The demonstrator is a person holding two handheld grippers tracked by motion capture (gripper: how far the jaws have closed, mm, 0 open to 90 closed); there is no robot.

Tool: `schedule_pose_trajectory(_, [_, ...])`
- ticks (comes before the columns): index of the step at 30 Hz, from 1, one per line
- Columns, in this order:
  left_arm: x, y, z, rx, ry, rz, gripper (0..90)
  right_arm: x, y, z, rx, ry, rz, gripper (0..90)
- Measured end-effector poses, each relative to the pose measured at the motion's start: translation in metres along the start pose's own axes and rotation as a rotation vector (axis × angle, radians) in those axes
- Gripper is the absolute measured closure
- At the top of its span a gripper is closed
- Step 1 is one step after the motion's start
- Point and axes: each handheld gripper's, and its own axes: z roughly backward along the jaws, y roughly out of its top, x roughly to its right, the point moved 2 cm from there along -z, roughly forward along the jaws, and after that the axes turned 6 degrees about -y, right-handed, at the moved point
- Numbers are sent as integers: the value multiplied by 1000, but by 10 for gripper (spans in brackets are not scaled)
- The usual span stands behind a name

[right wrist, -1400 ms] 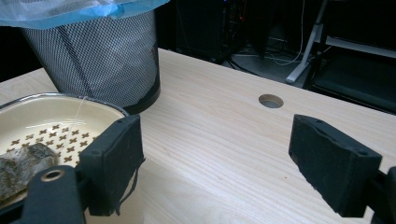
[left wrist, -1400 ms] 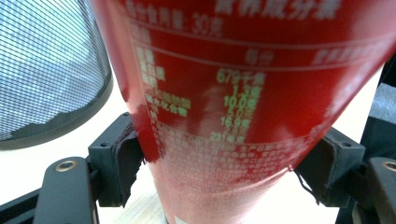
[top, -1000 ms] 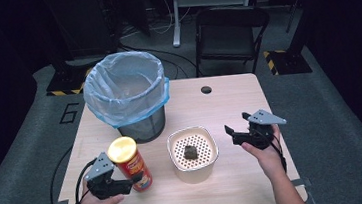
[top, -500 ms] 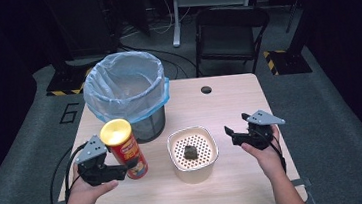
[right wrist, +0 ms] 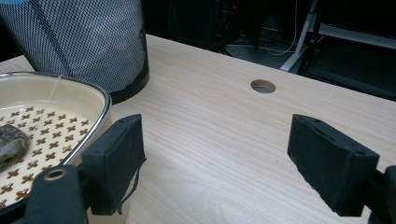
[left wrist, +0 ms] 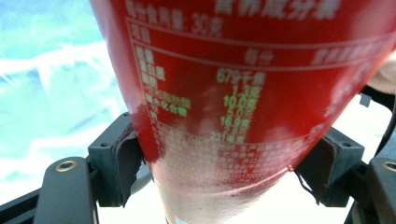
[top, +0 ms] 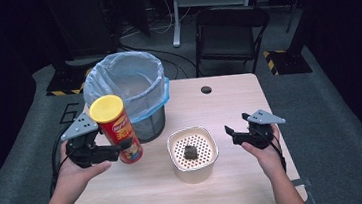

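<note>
Red and yellow-lidded, the crisp can [top: 116, 130] is hanging pinched in the left gripper [top: 115, 151] beside the lined bin [top: 126, 87], lifted off the table [top: 230, 107] but not yet over the rim. The right gripper [top: 232, 133] is waiting with jaws spread by the perforated dish [top: 192, 153].
</note>
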Motion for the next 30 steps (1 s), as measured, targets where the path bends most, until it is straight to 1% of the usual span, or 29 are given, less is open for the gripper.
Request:
schedule_pose_trajectory(2, [-1, 9, 3, 8, 2, -1, 236, 0, 0, 0, -2, -2, -11, 182])
schedule_pose_trajectory(8, [-5, 34, 9, 21, 5, 3, 236, 1, -1, 0, -1, -2, -6, 182])
schedule_pose_trajectory(11, [-8, 45, 11, 30, -6, 12, 236, 1, -1, -1, -2, 1, -4, 182])
schedule_pose_trajectory(14, [-11, 56, 12, 36, -10, 18, 236, 0, -2, -1, -5, -2, -19, 182])
schedule_pose_trajectory(17, [-14, 67, 12, 27, 11, 8, 236, 2, -2, -1, -3, 1, -8, 183])
schedule_pose_trajectory(19, [-16, 75, 12, 23, 20, 6, 236, 2, -2, -1, -5, -2, -19, 183])
schedule_pose_trajectory(27, [-28, 98, 12, 38, 28, 21, 236, 4, -3, -1, -5, -3, -26, 185])
schedule_pose_trajectory(30, [-32, 106, 12, 41, 39, 32, 236, 6, -4, -1, -2, -6, -27, 186])
